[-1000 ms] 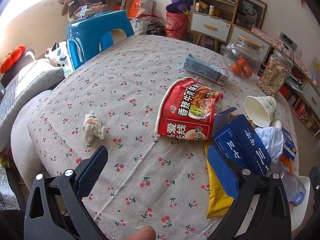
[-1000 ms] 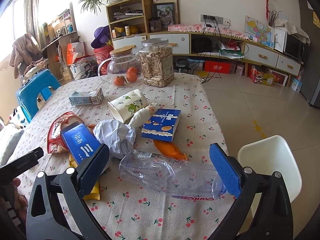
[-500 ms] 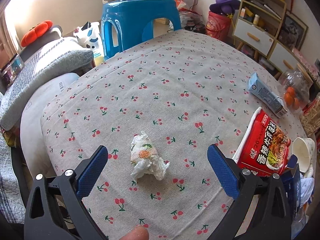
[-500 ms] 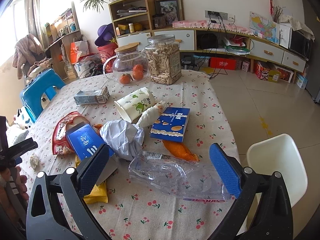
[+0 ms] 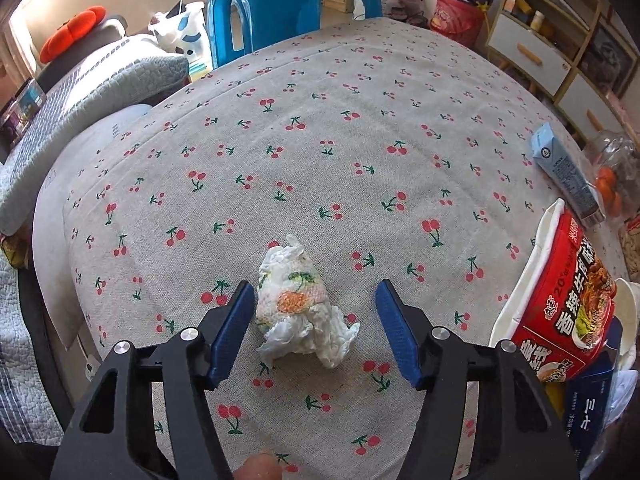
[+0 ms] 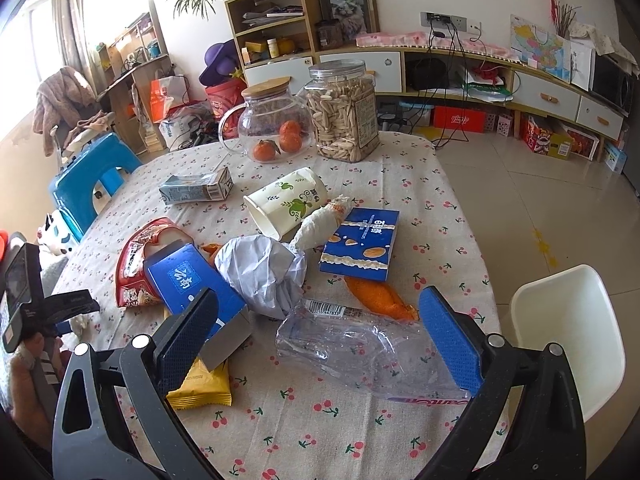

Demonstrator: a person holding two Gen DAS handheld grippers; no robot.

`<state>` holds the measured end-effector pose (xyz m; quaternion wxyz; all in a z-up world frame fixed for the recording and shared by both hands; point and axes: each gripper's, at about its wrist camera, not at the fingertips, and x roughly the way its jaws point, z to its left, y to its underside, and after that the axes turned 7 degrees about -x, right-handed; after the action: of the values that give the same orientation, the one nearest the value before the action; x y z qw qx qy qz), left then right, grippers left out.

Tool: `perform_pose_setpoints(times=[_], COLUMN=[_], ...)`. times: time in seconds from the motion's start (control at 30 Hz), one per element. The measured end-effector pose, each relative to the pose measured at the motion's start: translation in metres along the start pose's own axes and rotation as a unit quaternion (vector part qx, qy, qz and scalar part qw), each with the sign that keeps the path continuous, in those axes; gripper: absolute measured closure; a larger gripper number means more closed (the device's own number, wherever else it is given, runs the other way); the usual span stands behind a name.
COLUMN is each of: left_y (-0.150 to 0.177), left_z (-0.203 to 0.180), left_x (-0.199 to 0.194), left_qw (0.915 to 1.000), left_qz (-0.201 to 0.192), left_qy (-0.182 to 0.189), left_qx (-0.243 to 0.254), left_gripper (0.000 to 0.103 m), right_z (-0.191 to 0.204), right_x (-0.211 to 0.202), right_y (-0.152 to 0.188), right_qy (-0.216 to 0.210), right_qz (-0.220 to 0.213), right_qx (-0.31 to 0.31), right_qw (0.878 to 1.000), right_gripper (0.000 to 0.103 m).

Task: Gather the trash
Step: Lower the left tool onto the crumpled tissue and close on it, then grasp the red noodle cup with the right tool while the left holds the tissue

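The left wrist view looks steeply down along its jaws at the table (image 5: 320,120), close over a crumpled tissue (image 5: 300,308), facing a blue stool (image 5: 288,4) beyond the far edge. The right wrist view sits higher and farther back, facing across the table (image 6: 400,176) toward wall shelves. Both share the red noodle cup (image 5: 568,300) (image 6: 136,256), the milk carton (image 5: 564,172) (image 6: 196,190) and the stool (image 6: 88,184).

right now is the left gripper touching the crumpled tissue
Cannot tell. In the left wrist view the left gripper is open around the crumpled tissue; bare cloth shows before the right finger, but the left finger meets its edge with no plain gap.
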<state>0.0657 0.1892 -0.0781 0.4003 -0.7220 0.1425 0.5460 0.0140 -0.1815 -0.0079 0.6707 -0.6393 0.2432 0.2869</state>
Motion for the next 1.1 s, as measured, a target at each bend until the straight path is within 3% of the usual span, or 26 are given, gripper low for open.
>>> perform_pose_setpoints(times=[0.03, 0.13, 0.37, 0.43, 0.53, 0.6, 0.67, 0.77, 0.87, 1.1], left_y=[0.000, -0.001, -0.003, -0.006, -0.012, -0.015, -0.017, -0.017, -0.021, -0.038], left_z=[0.000, 0.001, 0.008, 0.013, 0.019, 0.018, 0.014, 0.005, 0.005, 0.025], left_x=[-0.001, -0.003, -0.008, -0.015, -0.031, -0.050, -0.071, -0.099, -0.115, -0.106], left_qw=[1.0000, 1.0000, 0.9986, 0.9946, 0.9728, 0.9611, 0.9628, 0.9731, 0.9746, 0.9760], left_qz=[-0.002, -0.008, 0.006, 0.021, 0.065, 0.067, 0.043, -0.015, -0.061, -0.045], left_qy=[0.000, -0.001, 0.050, 0.098, 0.219, 0.267, 0.266, 0.222, 0.205, 0.212], left_qx=[0.000, 0.002, -0.014, -0.027, -0.041, -0.021, 0.012, 0.061, 0.067, 0.019], left_gripper=[0.055, 0.072, 0.073, 0.073, 0.073, 0.073, 0.073, 0.073, 0.073, 0.073], right_z=[0.000, 0.001, 0.010, 0.012, 0.014, 0.016, 0.021, 0.037, 0.060, 0.136], right_x=[0.000, 0.001, 0.006, 0.007, 0.008, 0.009, 0.007, 0.004, 0.008, 0.055], right_y=[0.000, 0.001, 0.004, 0.004, 0.005, 0.003, 0.000, -0.014, -0.035, -0.084], right_qy=[0.001, 0.003, 0.006, 0.005, 0.001, -0.005, -0.016, -0.031, -0.049, -0.086], right_qz=[0.001, 0.002, 0.006, 0.007, 0.008, 0.008, 0.003, -0.019, -0.021, 0.058], right_qx=[-0.001, -0.006, -0.030, -0.035, -0.037, -0.039, -0.046, -0.078, -0.100, -0.102], right_qw=[1.000, 1.000, 1.000, 0.999, 0.999, 0.999, 0.999, 0.996, 0.994, 0.989], right_gripper=[0.007, 0.007, 0.007, 0.007, 0.007, 0.007, 0.007, 0.007, 0.007, 0.007])
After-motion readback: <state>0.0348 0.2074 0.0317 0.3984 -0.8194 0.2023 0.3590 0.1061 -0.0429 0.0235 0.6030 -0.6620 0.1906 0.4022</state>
